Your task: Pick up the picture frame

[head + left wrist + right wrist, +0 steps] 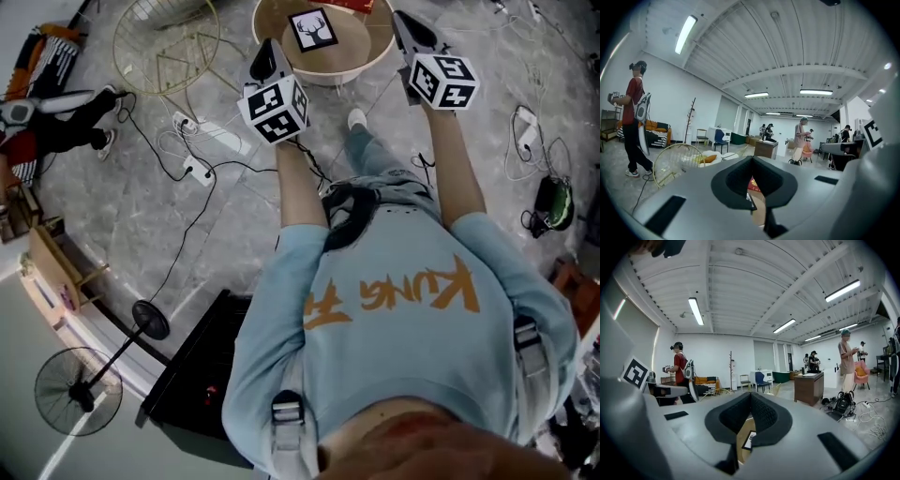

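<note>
Head view: one frame (312,30) is lying on one table (361,42); two grippers, left gripper (266,54) and right gripper (407,28), are hovering either side, fingers pinched together, empty.

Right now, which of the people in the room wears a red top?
The person standing at the far left of the left gripper view, nearest the camera; the others, farther back, wear pale or dark tops.

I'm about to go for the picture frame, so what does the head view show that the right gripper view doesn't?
Head view only: the wearer's blue shirt and a floor fan. Right gripper view only: ceiling lights, a wooden cabinet, other people. Both: the picture frame on the round table, ahead of the shut right gripper.
</note>
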### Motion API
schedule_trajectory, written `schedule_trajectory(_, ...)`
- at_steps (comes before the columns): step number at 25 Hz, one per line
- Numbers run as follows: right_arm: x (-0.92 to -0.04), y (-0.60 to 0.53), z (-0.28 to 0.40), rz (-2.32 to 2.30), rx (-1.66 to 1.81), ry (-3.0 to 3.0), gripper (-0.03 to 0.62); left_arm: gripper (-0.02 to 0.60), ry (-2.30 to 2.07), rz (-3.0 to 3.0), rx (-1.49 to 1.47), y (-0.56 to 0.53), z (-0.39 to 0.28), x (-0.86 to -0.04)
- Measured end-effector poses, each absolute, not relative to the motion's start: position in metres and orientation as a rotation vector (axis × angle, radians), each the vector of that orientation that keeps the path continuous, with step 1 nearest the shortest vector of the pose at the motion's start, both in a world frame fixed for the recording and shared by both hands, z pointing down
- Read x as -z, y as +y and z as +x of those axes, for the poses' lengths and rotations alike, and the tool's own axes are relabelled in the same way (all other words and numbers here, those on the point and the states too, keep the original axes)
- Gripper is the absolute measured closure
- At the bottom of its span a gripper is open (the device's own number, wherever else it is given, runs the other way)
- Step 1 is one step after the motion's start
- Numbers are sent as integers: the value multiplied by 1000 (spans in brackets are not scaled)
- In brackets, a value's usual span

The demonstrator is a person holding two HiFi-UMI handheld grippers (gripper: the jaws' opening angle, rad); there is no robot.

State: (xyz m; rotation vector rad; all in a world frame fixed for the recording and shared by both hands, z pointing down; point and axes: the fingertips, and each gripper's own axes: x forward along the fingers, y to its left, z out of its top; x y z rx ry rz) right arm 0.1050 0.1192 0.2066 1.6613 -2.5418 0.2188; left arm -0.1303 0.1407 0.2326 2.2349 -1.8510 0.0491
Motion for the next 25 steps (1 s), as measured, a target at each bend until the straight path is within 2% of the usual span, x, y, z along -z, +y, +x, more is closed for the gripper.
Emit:
schedule_trajectory(13, -239, -52, 120, 1510, -193, -2536, 597, 563, -1907, 2110, -151, -22, -105, -266)
schedule_trajectory(25, -278, -191, 146, 1474, -421, -2580, 597, 563, -1881, 2049, -343, -134, -66, -292)
